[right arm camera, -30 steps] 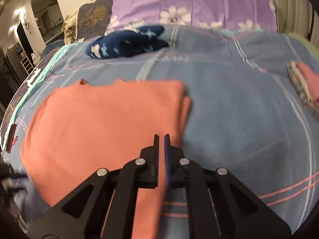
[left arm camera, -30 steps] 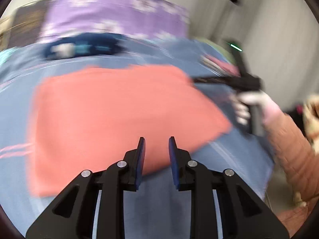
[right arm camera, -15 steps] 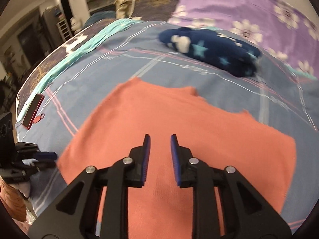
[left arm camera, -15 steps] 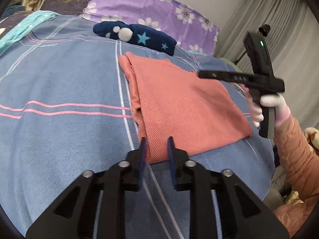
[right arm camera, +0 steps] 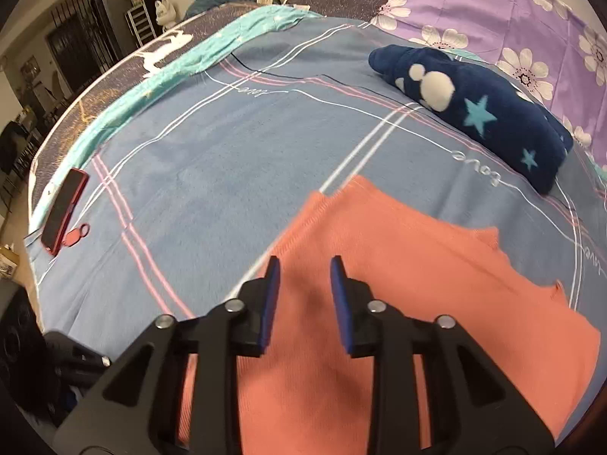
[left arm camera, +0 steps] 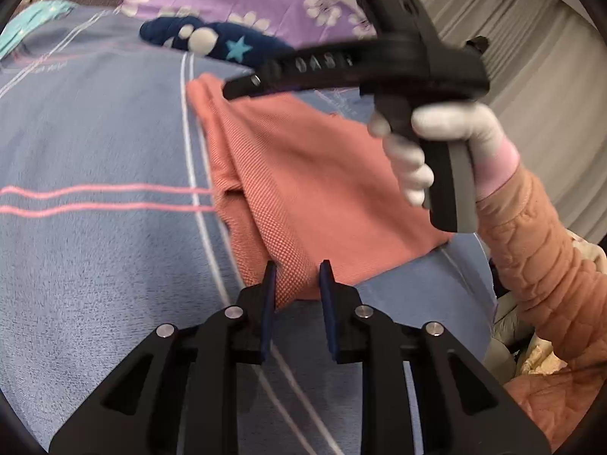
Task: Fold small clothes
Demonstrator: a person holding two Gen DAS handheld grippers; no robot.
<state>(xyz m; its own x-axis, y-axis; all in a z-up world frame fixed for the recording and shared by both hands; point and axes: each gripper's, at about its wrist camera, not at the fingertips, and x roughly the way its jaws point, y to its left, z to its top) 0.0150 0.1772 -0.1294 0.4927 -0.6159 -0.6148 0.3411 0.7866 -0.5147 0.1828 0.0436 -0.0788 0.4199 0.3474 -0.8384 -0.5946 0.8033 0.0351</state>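
A folded salmon-pink knit garment [left arm camera: 303, 189] lies flat on the blue plaid bedspread [left arm camera: 95, 258]. My left gripper [left arm camera: 296, 276] is open, its jaws either side of the garment's near corner, not closed on it. My right gripper [right arm camera: 305, 273] is open and empty, hovering over the garment [right arm camera: 417, 284] near its left edge. The right gripper also shows in the left wrist view [left arm camera: 242, 85], held by a white-gloved hand above the garment's far end.
A dark blue star-patterned plush item [right arm camera: 481, 110] lies beyond the garment, before a purple floral pillow [right arm camera: 512, 11]. A red phone [right arm camera: 64, 210] lies at the bed's left edge. A teal cloth [right arm camera: 182, 64] runs along the far left side.
Both grippers have opened wider. The left one has closed in on the garment's near corner. The right one has swung over the garment's left edge, towards the far end.
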